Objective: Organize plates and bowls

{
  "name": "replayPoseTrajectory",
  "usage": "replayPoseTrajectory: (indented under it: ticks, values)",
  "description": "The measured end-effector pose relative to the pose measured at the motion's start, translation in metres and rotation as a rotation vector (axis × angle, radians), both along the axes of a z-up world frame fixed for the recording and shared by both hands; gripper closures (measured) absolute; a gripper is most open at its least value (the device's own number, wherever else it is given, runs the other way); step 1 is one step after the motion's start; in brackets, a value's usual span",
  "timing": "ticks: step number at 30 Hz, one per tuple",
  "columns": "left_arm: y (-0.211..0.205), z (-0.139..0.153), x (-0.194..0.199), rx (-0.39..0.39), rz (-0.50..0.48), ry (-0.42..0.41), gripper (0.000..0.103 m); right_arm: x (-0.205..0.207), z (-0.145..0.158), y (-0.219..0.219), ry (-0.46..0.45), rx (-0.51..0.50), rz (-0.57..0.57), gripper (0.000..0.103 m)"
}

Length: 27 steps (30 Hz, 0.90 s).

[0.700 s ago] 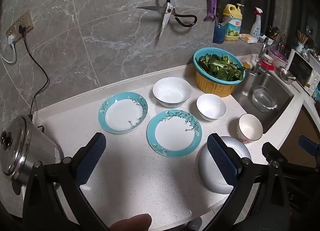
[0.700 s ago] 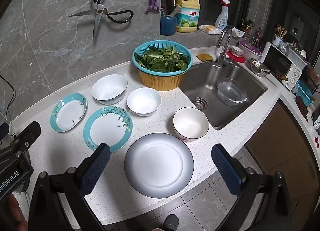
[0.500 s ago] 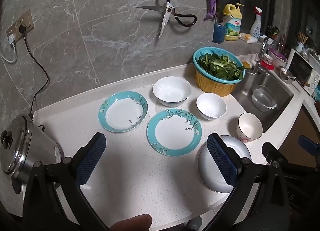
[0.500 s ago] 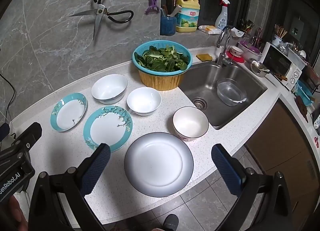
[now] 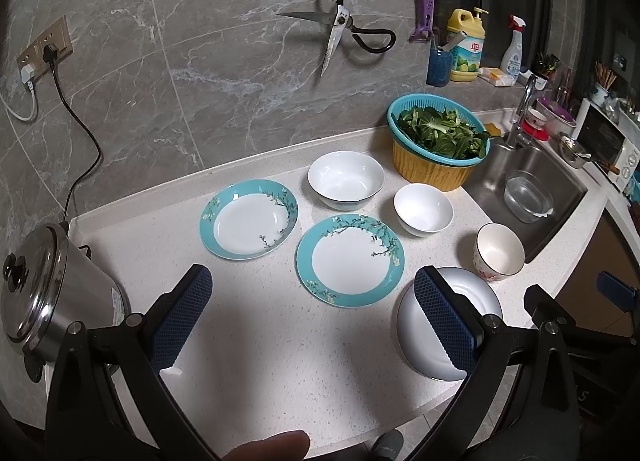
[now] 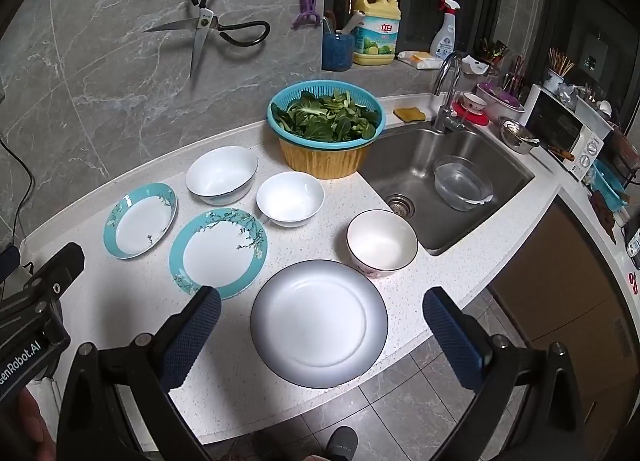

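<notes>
Left gripper point(image 5: 316, 313) wide open, empty; its finger hides part of grey plate point(image 5: 476, 293). Right gripper point(image 6: 322, 331) wide open, empty.

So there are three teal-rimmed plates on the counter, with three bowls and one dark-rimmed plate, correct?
Not quite: only two teal-rimmed plates lie on the counter, as the right wrist view shows. The three bowls and the dark-rimmed plate are right.
</notes>
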State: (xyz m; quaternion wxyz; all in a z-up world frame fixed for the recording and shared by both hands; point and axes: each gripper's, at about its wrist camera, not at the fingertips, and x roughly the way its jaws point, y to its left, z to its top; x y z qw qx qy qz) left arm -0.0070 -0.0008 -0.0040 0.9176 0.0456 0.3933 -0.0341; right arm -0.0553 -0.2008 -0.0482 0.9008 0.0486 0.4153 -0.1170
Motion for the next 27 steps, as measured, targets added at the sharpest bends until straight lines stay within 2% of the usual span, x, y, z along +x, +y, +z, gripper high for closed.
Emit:
replayPoseTrajectory:
  ticks: [27]
  values:
    - [-0.0003,-0.0004,-0.0001,-0.004,0.002,0.000,0.000,-0.0077,-0.0010,0.0022,-0.004,-0.002,0.001,0.000]
